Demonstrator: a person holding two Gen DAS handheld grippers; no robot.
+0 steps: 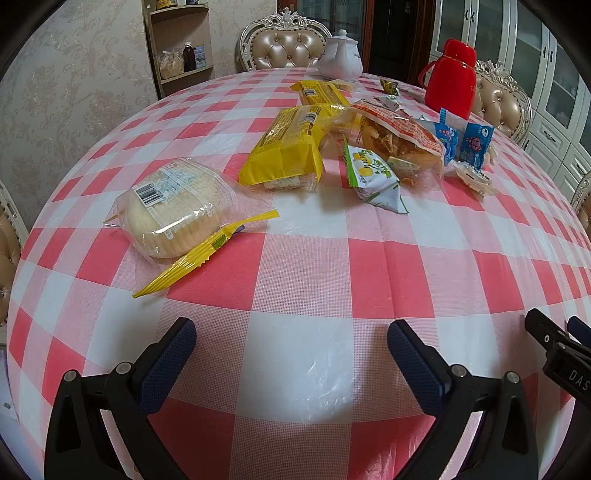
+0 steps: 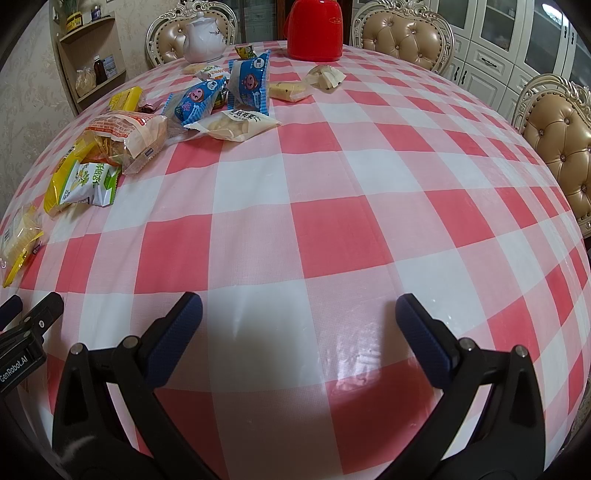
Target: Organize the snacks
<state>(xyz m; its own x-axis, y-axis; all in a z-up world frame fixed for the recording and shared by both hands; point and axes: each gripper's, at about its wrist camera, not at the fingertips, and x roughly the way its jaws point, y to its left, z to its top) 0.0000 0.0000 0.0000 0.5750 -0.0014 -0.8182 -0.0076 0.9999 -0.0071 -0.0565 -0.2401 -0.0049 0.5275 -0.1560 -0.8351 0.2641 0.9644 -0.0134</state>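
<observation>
Snacks lie scattered on a red-and-white checked table. In the left wrist view a clear bag of round cakes (image 1: 173, 210) lies nearest, then a yellow pack (image 1: 288, 147), a second yellow pack (image 1: 319, 92), a green-and-white packet (image 1: 373, 175), an orange crisps bag (image 1: 399, 136) and blue packets (image 1: 474, 142). My left gripper (image 1: 291, 332) stands open over bare cloth, well short of them. In the right wrist view the blue packets (image 2: 247, 81), a white rice-cracker packet (image 2: 232, 125) and the orange bag (image 2: 125, 133) lie far left. My right gripper (image 2: 299, 306) is open and empty.
A white teapot (image 1: 340, 55) and a red thermos (image 1: 450, 77) stand at the table's far side. Padded chairs (image 2: 402, 33) ring the table, with a shelf (image 1: 181, 44) and white cabinets (image 2: 498, 40) behind. The right gripper's body (image 1: 561, 354) shows at the left view's right edge.
</observation>
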